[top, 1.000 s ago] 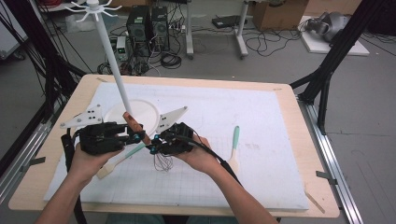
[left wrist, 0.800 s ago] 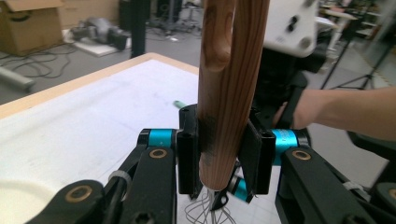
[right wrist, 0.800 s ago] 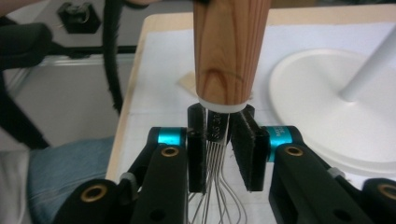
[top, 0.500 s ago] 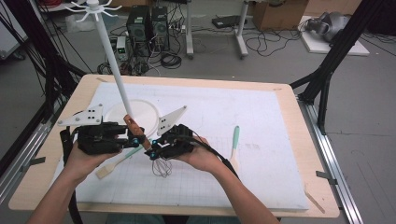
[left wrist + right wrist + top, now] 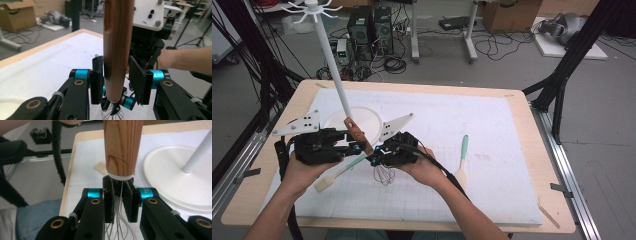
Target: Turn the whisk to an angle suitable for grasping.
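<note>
One whisk (image 5: 367,152), handle tilted up.

The whisk (image 5: 371,152) is sitting between the two hand-held grippers above the worktop (image 5: 522,130), handle up and wires down. The left hand-held gripper (image 5: 353,148) is lying to its left, the right hand-held gripper (image 5: 375,159) to its right. Just behind them the stand (image 5: 343,100) is rising from its base. A spatula (image 5: 462,160) is lying well to the right, another spatula (image 5: 337,172) under the left hand-held gripper.
</note>
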`<state>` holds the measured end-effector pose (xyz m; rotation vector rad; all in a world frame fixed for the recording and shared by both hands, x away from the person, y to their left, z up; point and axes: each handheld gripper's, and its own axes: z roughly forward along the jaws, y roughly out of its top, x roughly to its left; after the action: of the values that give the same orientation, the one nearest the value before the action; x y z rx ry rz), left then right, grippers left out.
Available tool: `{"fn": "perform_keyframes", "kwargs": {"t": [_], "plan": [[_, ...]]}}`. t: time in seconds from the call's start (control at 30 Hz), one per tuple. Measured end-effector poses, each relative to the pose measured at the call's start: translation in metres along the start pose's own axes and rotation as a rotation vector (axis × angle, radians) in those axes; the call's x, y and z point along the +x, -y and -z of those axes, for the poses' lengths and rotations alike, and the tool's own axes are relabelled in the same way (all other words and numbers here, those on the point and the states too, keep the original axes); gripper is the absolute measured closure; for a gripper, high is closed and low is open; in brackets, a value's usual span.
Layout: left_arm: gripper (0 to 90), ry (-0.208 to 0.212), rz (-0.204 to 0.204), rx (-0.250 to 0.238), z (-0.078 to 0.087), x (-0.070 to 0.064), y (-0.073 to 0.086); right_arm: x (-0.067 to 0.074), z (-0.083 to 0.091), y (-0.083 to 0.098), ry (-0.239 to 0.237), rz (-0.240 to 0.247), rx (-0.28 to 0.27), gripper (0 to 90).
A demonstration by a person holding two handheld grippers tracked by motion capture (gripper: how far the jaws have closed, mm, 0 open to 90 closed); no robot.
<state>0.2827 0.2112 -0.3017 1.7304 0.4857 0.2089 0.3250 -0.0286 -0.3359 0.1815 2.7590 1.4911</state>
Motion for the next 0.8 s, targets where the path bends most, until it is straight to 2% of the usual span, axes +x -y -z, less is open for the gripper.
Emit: {"fn": "perform_keyframes", "kwargs": {"t": [0.1,0.3,0.47,0.67,0.8], "plan": [[65.2,-0.036,0.001,-0.019,-0.0002,-0.0017,0.0001,-0.0005,-0.0008,-0.0007,0.021,-0.018,-0.011,81.0],[67.3,-0.069,0.009,-0.041,-0.0018,-0.0034,0.0003,0.0022,-0.0040,-0.0036,0.068,-0.034,-0.018,81.1],[66.9,-0.072,0.024,-0.037,-0.0025,-0.0028,0.0009,0.0029,-0.0057,-0.0038,0.073,-0.061,-0.024,81.1],[70.5,-0.065,0.041,-0.026,-0.0050,-0.0010,0.0053,0.0037,-0.0050,-0.0045,0.074,-0.062,-0.037,81.1],[71.7,-0.070,0.024,-0.021,-0.0053,-0.0019,0.0044,0.0039,-0.0047,-0.0036,0.076,-0.061,-0.035,81.0]]}}
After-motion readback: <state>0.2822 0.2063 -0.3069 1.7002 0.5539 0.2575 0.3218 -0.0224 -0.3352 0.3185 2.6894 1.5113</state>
